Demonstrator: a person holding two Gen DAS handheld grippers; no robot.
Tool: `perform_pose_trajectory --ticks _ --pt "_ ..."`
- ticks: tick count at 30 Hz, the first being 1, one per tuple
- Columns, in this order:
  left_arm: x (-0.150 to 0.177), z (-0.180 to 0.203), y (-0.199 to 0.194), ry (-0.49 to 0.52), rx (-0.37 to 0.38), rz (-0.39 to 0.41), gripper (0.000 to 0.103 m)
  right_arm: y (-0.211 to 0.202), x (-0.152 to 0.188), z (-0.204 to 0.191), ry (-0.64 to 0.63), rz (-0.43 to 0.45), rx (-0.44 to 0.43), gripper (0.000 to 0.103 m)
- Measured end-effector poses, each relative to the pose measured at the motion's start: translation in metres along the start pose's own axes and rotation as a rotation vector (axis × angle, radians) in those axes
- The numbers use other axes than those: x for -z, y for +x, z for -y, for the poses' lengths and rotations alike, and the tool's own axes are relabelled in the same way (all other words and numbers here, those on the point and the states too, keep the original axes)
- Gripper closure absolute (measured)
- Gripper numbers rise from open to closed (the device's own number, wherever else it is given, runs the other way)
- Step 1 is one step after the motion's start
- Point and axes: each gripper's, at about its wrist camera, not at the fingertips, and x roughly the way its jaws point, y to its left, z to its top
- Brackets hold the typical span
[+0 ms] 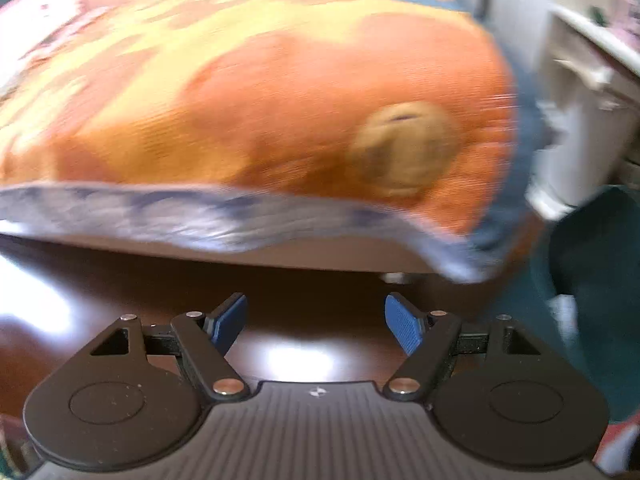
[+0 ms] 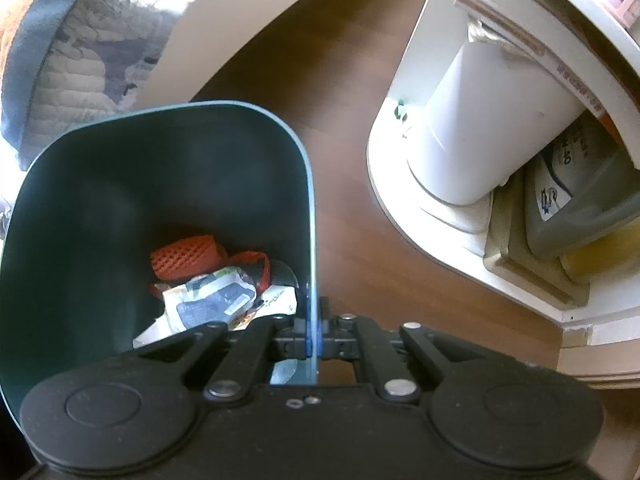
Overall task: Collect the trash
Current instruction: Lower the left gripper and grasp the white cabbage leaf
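Left claw: spread wide, nothing between the blue pads, hanging above dark wooden floor.
Ahead of left claw: orange patterned bedspread, blurred; round tan shape on it, perhaps printed.
Right claw: pressed together, pinching rim of dark green bin.
Trash: orange netting and crumpled wrappers at bin bottom.
Beside bin: white shelf unit.

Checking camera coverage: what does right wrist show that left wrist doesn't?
Right wrist only: the right gripper shut on the rim of the dark green bin, trash inside including orange netting and a crumpled wrapper; a white container on a low shelf.
Left wrist only: the left gripper, fingers apart and empty; a round brownish item on the orange bedspread.
Both: dark wood floor.
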Motion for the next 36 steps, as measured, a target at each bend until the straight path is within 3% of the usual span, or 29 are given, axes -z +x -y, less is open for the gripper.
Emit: perform_pose_trajectory --ticks 4,10,19,23,27,36 --pt "0.02 -0.061 0.037 -0.09 -0.126 -0.062 0.027 0.001 0.001 0.002 -0.008 -0.014 0.0 0.101" --pt "0.071 -0.132 0.121 -0.267 -0.223 -0.265 0.027 0.011 -0.004 0.017 0.026 -0.139 -0.029 0.101" --pt "0.127 -0.164 0.2 -0.438 -0.224 -0.424 0.027 0.007 0.006 0.0 -0.032 -0.165 0.003 0.099" --pt "0.156 -0.171 0.227 -0.567 -0.168 -0.509 0.027 0.009 0.006 0.002 -0.024 -0.184 -0.001 0.098" --pt "0.178 -0.171 0.246 -0.654 -0.172 -0.513 0.027 0.011 0.007 0.003 -0.022 -0.192 0.01 0.097" --pt "0.202 -0.19 0.258 -0.825 -0.122 -0.433 0.02 0.015 0.005 0.001 -0.044 -0.201 0.031 0.095"
